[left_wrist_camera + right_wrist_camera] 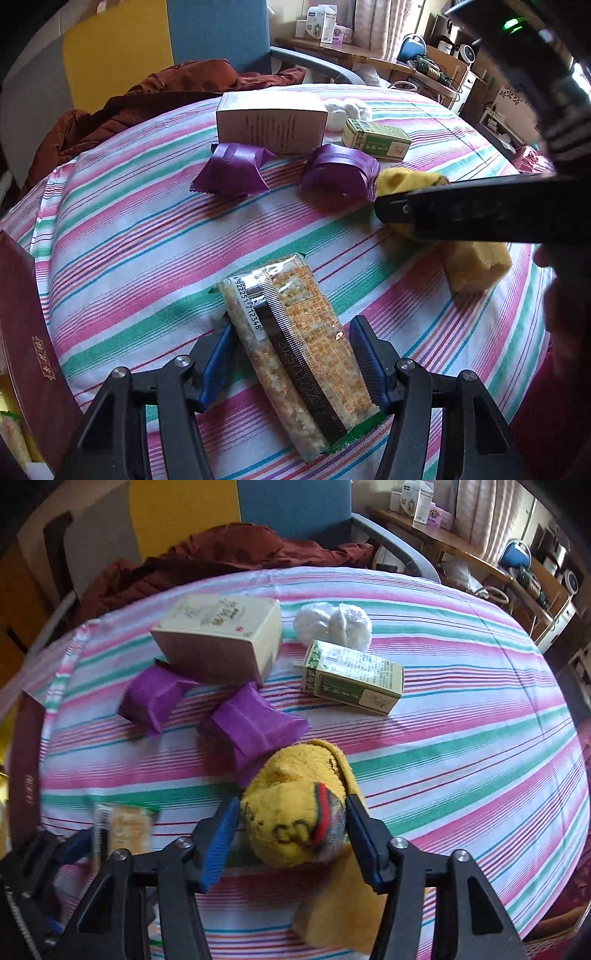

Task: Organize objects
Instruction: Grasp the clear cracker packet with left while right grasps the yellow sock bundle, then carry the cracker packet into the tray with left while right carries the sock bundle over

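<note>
The cracker packet [295,354] is lying on the striped cloth [147,236] between the left gripper [291,365] pads, seemingly clamped, while the right gripper [291,834] is grasping the yellow sock [295,812]. Two purple packets [251,723], two boxes [351,677] and a white bundle [332,622] are waiting unsorted, so most work is remaining.

Two wrist fisheyes, close above a striped cloth [147,236]

Both tilt steeply down and share the purple packets [229,170] at upper centre; the left view faces nearer.

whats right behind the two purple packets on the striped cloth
A pale cardboard box sits right behind the purple packets; the left packet's far end touches or tucks under it. Farther right are a green box and a white wad. Behind the box is hidden.
</note>
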Motion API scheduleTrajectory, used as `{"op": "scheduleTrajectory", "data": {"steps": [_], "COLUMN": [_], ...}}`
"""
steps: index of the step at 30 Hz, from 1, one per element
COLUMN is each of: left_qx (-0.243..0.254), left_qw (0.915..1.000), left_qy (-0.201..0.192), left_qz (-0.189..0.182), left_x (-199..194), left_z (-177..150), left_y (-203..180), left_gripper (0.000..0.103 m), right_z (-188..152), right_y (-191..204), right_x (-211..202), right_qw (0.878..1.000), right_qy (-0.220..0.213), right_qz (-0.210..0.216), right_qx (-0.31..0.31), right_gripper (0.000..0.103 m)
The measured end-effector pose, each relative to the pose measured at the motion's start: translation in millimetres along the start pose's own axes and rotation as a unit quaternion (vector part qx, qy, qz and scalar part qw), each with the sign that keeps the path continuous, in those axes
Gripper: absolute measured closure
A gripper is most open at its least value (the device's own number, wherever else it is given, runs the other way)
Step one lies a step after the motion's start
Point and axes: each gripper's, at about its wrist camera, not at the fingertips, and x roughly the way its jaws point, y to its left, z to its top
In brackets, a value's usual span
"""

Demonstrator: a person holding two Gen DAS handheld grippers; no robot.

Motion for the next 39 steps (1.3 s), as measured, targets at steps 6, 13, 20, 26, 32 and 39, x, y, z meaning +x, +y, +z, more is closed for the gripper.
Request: {"op": "scheduleTrajectory", "data": {"steps": [6, 13, 20, 26, 32, 39], "left_qx": [-0.001, -0.002, -0.037, -0.074, -0.15, -0.248], "left_qw": [1.0, 1.0, 0.9979, 0.9919, 0.9811, 0.9622], "left_qy": [-0.004, 0.001, -0.041, -0.101, -0.123, -0.113], "left_qz": [0.007, 0.005, -0.034, -0.022, 0.003, 0.011], "left_x": [4.4, -14.2, -73.9, -135.7, -168.0, -176.0], "left_z": [5.5, -11.9, -25.7, -33.2, -56.0, -94.5], "left_y": [-2.5, -2.2, 10.8, 53.5, 117.2, 181.8], "left_gripper": [0.045, 0.052, 0.054, 0.054, 0.054, 0.054], "right_z": [-3.5, -4.6, -1.3, -8.4, -26.2, -60.4], "right_y": [-11.9, -24.0, -21.7, -5.4, 41.0, 142.1], "right_x": [-10.6, -25.5, -45.8, -68.2, -104.0, -128.6], "right_qw": [0.999, 0.996, 0.992, 0.989, 0.982, 0.962], "right_qy": [-0.026, -0.063, -0.099, -0.119, -0.137, -0.123], "right_qz": [0.027, 0.046, 0.055, 0.075, 0.134, 0.216], "right_qx": [0.022, 0.039, 0.054, 0.035, -0.002, -0.111], "right_gripper": [0.062, 0.063, 0.063, 0.063, 0.063, 0.063]}}
